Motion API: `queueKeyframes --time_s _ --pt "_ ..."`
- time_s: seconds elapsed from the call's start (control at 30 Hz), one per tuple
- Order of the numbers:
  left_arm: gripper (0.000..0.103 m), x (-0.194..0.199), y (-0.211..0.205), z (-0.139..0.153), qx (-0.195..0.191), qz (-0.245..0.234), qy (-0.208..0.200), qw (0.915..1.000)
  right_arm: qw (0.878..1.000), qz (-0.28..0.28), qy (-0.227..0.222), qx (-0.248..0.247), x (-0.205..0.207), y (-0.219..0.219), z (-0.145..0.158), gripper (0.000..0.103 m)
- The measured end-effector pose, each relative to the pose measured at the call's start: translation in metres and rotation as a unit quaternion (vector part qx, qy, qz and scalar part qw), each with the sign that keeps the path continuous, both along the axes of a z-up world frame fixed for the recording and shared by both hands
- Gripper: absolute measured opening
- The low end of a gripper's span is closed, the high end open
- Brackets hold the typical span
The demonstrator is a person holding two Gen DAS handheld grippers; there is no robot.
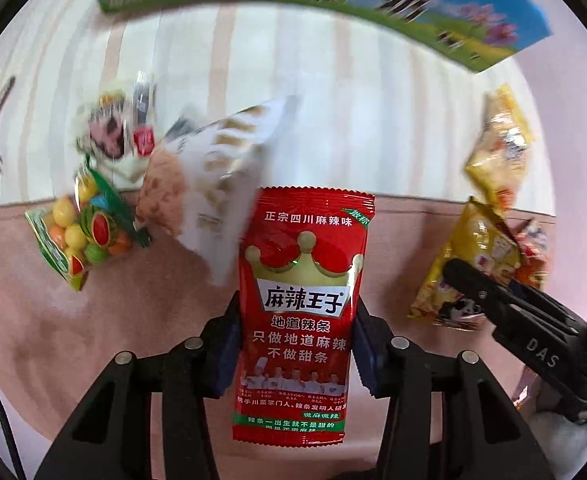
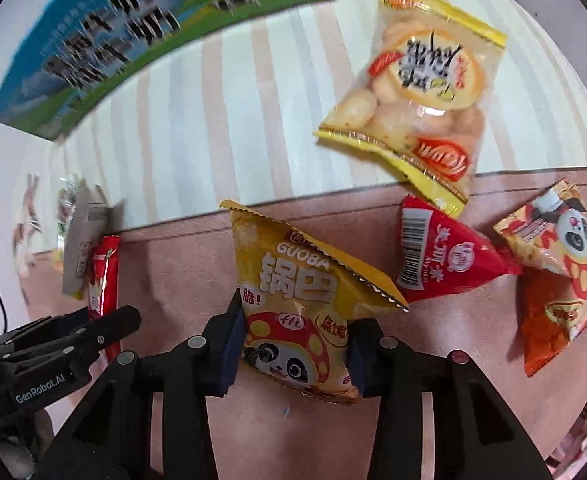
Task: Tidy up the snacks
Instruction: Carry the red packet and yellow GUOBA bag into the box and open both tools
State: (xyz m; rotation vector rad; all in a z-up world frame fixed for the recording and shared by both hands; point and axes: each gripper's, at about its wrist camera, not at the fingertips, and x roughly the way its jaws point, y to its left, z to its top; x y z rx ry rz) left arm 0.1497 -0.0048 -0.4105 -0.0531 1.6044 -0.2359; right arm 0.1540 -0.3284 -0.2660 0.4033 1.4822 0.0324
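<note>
Pinching a red spicy-strip packet (image 1: pixel 297 312) aloft, the left tool (image 1: pixel 295 344) risks a slip; the right tool (image 2: pixel 293 344) clamps a yellow guoba bag (image 2: pixel 293 308) above the bench (image 2: pixel 181 280).

A pink tabletop (image 2: pixel 181 264) meets a pale striped cloth (image 2: pixel 229 128) under soft, even light.

red packet (image 1: pixel 299 312): "麻辣王子", "地道辣条", "正宗四川麻辣味" | yellow packet (image 2: pixel 297 300), 6 o'clock: "GUOBA", "锅巴", "脆!" | left gripper (image 2: pixel 49 354) body, 8 o'clock: "GenRobot.AI" | right gripper (image 1: pixel 505 304) arm, 4 o'clock: "DAS"
</note>
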Motion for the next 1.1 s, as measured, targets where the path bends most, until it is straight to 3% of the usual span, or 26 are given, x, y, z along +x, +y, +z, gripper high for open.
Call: queueKeyframes --time_s 0.1,0.17,0.4,0.63,0.83,0.97,1.1 --pt "0.045 0.005 -0.003 0.024 -0.017 -0.005 -0.019 0.9997 1.0 0.005 -0.014 0.021 0.002 -0.01 0.022 0.045" --pt "0.045 0.01 -0.011 0.056 -0.032 -0.005 -0.032 0.999 0.999 0.013 -0.023 0.031 0.003 -0.012 0.035 0.045" --pt "0.045 0.065 -0.014 0.14 -0.083 0.007 -0.089 0.9925 0.996 0.032 -0.064 0.059 0.022 -0.021 0.107 0.045" --pt "0.045 0.139 -0.003 0.2 -0.07 0.024 -0.157 0.9848 0.986 0.051 -0.136 0.079 0.09 0.0 0.178 0.045" --pt "0.045 0.205 0.012 0.208 -0.035 0.033 -0.168 0.9847 0.978 0.073 -0.184 0.07 0.163 0.049 0.205 0.045" --pt "0.045 0.236 0.025 0.198 -0.015 0.04 -0.148 0.9881 0.977 0.081 -0.182 0.069 0.209 0.081 0.196 0.045" --pt "0.045 0.256 0.037 0.166 0.002 0.052 -0.121 0.9912 0.981 0.091 -0.162 0.06 0.237 0.098 0.174 0.045"
